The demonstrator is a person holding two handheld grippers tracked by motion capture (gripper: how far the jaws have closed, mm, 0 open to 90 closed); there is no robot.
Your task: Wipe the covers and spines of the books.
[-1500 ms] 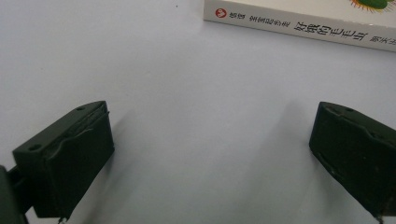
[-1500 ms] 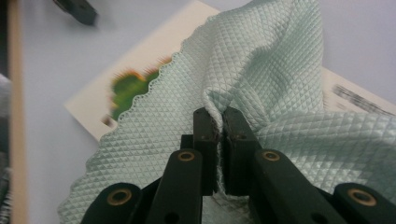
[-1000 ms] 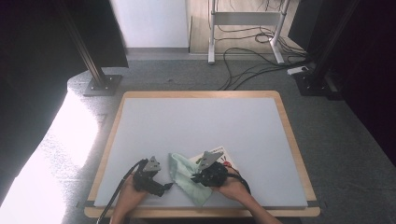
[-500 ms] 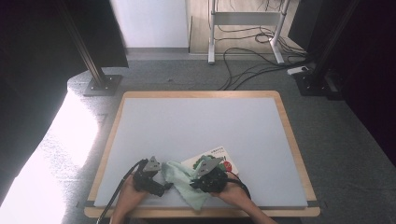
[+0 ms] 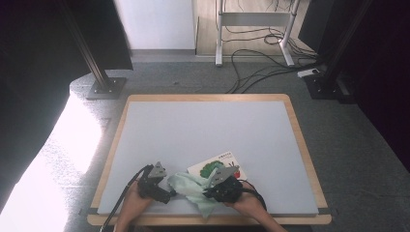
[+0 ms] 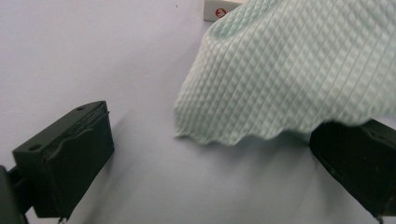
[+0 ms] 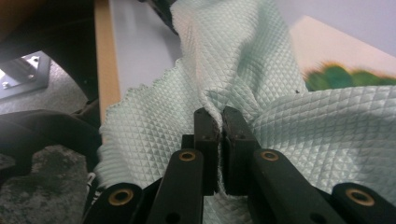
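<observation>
A pale green quilted cloth [image 5: 192, 189] lies bunched near the table's front edge, partly over a picture book [image 5: 218, 163] with a green drawing on its white cover. My right gripper [image 5: 209, 192] is shut on a fold of the cloth [image 7: 243, 70], its jaws pressed together around the fabric [image 7: 219, 122]. To the left of the cloth my left gripper [image 5: 168, 192] stands wide open [image 6: 210, 140]. The cloth's wavy edge [image 6: 289, 74] hangs over its right jaw, and nothing is pinched. A hand holds each gripper from the bottom of the high view.
The grey mat [image 5: 208, 125] has a wooden rim [image 5: 309, 159]. Beyond it are dark floor, metal stand feet [image 5: 104, 89] and cables [image 5: 261, 67]. In the right gripper view the table's wooden front edge [image 7: 105, 65] runs close by the cloth.
My right gripper has drifted slightly toward the front edge with the cloth in it, and the cloth has bunched closer. The left gripper has stayed put.
</observation>
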